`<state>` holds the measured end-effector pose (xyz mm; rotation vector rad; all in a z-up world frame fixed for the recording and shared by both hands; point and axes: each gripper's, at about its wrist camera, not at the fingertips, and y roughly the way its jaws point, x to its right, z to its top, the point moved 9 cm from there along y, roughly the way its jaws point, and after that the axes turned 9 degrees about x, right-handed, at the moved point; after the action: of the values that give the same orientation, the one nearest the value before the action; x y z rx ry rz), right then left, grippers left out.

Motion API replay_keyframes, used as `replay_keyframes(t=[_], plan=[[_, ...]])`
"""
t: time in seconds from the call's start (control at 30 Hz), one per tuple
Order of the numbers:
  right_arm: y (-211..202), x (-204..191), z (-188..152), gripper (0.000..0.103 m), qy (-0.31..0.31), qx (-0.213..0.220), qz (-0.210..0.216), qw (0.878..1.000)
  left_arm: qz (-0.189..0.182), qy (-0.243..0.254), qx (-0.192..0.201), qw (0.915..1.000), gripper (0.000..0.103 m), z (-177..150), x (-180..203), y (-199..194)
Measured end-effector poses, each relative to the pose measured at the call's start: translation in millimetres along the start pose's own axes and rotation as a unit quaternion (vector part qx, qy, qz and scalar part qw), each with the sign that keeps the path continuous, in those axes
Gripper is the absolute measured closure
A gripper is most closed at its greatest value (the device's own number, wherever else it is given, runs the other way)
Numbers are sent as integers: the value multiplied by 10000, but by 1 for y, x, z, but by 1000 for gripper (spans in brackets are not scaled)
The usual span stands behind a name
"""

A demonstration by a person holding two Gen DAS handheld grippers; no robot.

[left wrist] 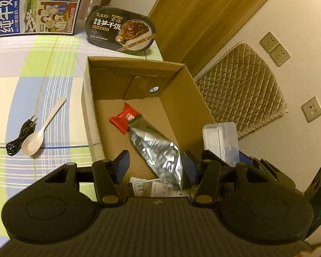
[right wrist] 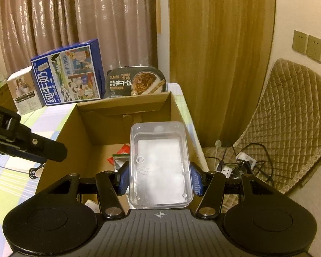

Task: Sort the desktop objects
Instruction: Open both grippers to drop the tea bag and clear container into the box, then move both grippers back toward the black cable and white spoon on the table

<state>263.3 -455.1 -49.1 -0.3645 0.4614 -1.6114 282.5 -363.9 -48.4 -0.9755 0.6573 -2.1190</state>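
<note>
Two packets, red (left wrist: 124,117) and silver (left wrist: 158,150), in cardboard box (left wrist: 177,98); right gripper (right wrist: 160,176) clamps clear tub (right wrist: 159,162); left gripper (left wrist: 155,167) open.

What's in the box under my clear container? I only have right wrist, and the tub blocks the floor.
Observer: A crumpled silver foil pouch lies on the floor of the cardboard box, with its far tip overlapping a red sachet.
Operator: Left jaws holding anything?
Observer: No. The left gripper is open with nothing between the jaws, and hovers over the near end of the pouch.
Operator: Anything outside the box to sort?
Observer: A white spoon and a coiled black cable lie side by side on the checked cloth, outside the box's left wall.
</note>
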Motion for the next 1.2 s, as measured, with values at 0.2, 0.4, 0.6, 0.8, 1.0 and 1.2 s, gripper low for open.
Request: replay_keyframes(t=[0.2,0.4,0.6,0.8,1.0,1.2], plan=[[1,-5,4,39,126,166,117,9997,55,87,25,9999,53,-3,-7,-6],[-9,0,10,32,284,339,60,9990,60,108,30,9999,51,-8,-13,-14],[-31,4,7,19,434,370,-31,9984,75,218,91,9997,49,-16,-16,-26],[-61,-3,4,10,622,432,3,9971,288,593,235,9976,30,-29,-20,-51],[-90,-21,3,2,691,542,90,9961,537,785,289,9950,17,-49,-31,-80],[-112,-39,-1,2,792,517,152,9954,785,923,459,9916,4,-69,-46,-113]])
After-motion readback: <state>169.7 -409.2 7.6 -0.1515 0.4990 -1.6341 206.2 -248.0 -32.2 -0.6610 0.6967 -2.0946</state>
